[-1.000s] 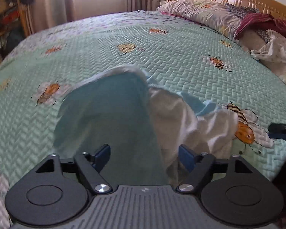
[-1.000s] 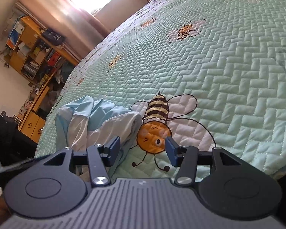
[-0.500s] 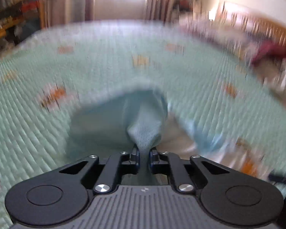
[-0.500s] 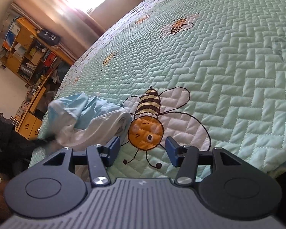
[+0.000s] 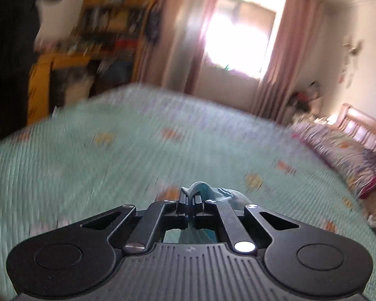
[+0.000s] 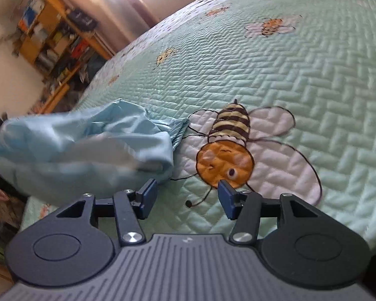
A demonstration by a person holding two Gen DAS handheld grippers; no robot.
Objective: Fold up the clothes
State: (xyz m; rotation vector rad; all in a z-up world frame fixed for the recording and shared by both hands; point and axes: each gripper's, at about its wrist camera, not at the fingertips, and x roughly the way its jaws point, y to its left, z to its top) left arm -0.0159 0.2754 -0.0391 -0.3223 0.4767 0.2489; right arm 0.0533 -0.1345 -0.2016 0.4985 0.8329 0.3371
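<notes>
While the light blue garment shows as a bunched heap lifted at its left end in the right wrist view, the left wrist view gives only a pinched fold. Left gripper clamped on that fold. Right gripper jaws apart, empty, garment just left of them. Under it: green bee quilt. Far: window, curtains, shelves, pillows right. Left view motion-blurred.
</notes>
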